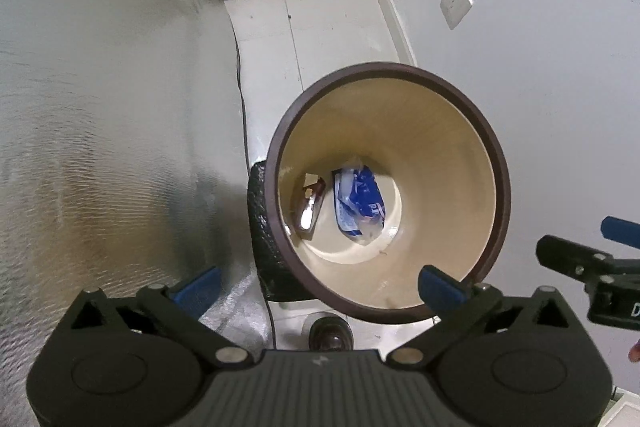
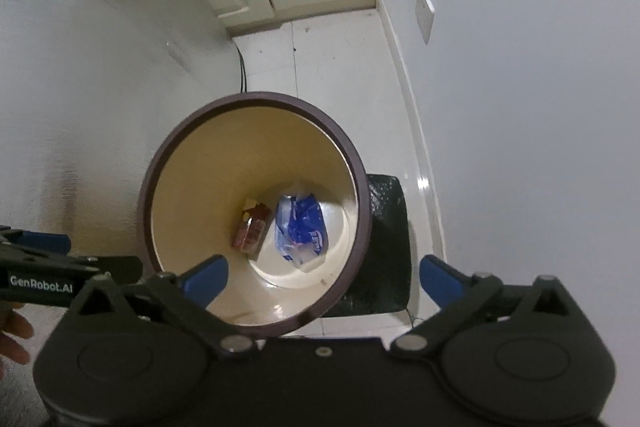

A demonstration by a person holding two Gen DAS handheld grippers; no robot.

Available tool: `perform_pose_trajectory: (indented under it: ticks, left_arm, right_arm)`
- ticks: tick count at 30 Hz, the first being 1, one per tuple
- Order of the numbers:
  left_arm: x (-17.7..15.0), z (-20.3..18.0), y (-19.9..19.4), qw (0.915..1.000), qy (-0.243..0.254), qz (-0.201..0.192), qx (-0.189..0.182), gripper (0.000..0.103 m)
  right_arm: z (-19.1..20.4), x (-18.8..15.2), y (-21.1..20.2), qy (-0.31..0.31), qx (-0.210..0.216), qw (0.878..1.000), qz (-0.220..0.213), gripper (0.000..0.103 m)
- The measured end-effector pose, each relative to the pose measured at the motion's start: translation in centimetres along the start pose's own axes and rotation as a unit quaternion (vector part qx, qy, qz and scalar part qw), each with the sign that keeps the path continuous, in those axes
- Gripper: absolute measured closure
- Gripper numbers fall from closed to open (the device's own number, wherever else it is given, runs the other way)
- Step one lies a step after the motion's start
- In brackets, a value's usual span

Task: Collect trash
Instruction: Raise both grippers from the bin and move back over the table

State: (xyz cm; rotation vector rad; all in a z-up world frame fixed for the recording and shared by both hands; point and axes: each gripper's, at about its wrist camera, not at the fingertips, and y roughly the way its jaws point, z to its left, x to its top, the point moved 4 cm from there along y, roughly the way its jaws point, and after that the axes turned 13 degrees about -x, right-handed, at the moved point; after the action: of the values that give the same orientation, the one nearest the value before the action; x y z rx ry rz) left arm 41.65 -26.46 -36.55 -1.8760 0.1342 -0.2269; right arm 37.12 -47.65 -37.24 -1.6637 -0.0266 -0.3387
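Looking straight down, both views show the trash bin (image 1: 496,163), a round tub with a dark brown rim and a cream inside, standing on the pale tiled floor (image 1: 332,27) between a silvery foil-covered surface (image 1: 100,107) and the grey wall (image 1: 540,87). Two pieces of trash lie at its bottom, side by side: a blue-and-white plastic wrapper (image 1: 358,205) and a small reddish-brown carton (image 1: 309,203). A black textured pad (image 2: 390,247) sits on the floor against the bin's base.

The left tool (image 1: 318,285) hangs above the near rim with its blue pads spread wide and nothing between them. The right tool (image 2: 322,275) is likewise wide open and empty over the bin's mouth; part of it shows at the right edge of the left view. Neither touches the bin.

Both pieces appear to be in, so the step in hand looks like clearing away from the bin. To do it well, I would keep both tools spread and lift them straight off before swinging sideways, so no finger clips the rim and tips the tub. The two tools are near each other, so parting them first seems wise. A glance over the floor for stray litter would settle whether more collecting is due; none shows here.
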Motion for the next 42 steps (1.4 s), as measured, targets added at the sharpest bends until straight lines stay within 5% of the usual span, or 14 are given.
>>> perform_pose_trajectory:
  ticks: [24,42]
  left_arm:
    - [-6.7,-1.7,-13.0,0.9935,0.010,-0.112,-0.012,0.000]
    - [-13.6,0.9,-26.7,0.9666,0.001,-0.254,-0.031,0.000]
  right_arm:
    - [-0.9,-3.8,-12.8,0.000,-0.020,0.996,-0.091,0.000]
    - [2.9,-6.9,-25.5,-0.014,-0.003,0.978,-0.206,0.000]
